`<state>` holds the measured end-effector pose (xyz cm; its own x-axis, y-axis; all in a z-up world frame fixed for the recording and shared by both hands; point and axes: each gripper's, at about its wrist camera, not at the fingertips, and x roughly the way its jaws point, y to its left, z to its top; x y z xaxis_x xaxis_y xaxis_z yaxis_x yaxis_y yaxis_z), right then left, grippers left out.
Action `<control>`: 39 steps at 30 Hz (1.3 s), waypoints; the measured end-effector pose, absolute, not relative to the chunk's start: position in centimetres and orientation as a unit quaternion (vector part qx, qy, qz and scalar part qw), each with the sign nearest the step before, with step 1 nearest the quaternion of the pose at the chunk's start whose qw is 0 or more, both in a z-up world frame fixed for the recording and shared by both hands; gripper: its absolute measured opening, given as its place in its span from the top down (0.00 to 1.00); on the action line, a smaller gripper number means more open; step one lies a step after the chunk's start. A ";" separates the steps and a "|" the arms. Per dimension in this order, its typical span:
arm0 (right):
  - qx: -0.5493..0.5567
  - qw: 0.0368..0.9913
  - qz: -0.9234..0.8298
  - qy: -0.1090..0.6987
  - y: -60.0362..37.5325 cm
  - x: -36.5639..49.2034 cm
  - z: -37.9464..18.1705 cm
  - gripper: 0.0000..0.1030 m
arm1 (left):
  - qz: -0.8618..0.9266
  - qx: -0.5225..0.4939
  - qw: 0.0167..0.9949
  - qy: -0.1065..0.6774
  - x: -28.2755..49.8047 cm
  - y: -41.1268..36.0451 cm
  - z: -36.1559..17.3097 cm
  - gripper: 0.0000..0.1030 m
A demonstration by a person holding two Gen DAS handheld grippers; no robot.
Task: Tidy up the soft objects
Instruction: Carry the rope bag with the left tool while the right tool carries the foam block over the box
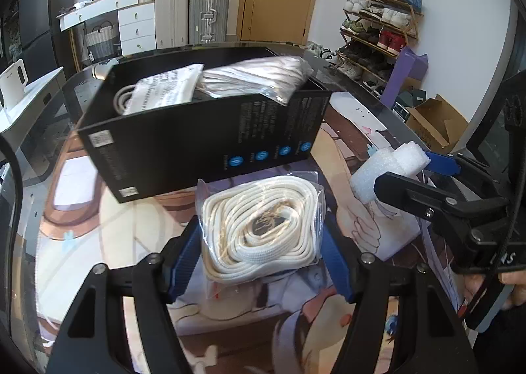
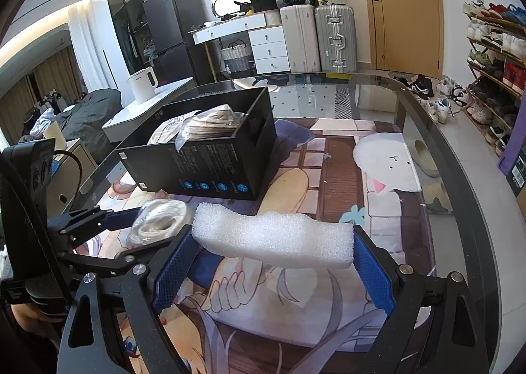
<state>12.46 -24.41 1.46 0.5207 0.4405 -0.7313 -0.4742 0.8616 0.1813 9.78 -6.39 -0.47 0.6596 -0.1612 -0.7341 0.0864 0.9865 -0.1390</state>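
My left gripper [image 1: 263, 236] is shut on a clear bag of coiled white cord [image 1: 263, 229] and holds it above the mat, just in front of the black box [image 1: 197, 130]; the bag also shows in the right wrist view [image 2: 157, 221]. My right gripper [image 2: 273, 242] is shut on a white foam block [image 2: 273, 239] held across its blue pads; the block also shows in the left wrist view [image 1: 388, 170], to the right of the bag. The open black box [image 2: 210, 160] holds another bagged cord [image 1: 256, 78] and a printed paper packet [image 1: 164, 91].
A printed cartoon mat [image 2: 328, 176] covers the glass table [image 2: 427, 117], whose curved edge runs along the right. A purple box [image 1: 407, 75] and a cardboard box [image 1: 434, 124] stand at the right. Suitcases, a shoe rack and a door are beyond the table.
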 end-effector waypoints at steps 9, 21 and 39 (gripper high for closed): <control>-0.031 0.873 0.274 0.403 -22.9 11.7 2.0 0.11 | -0.050 -0.055 0.921 0.383 8.2 -3.5 1.0 0.34; -0.037 0.876 0.302 0.375 -20.8 11.0 4.4 0.11 | -0.034 -0.062 0.935 0.347 7.1 -0.8 3.3 0.34; -0.095 0.876 0.312 0.355 -17.2 13.4 8.1 0.11 | -0.021 -0.064 0.948 0.310 9.8 1.8 6.6 0.34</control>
<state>13.37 -17.16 8.13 0.5530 0.4791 -0.6817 -0.6137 0.7876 0.0557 9.77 1.79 6.56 0.8069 -0.0806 -0.5851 0.0009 0.9908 -0.1353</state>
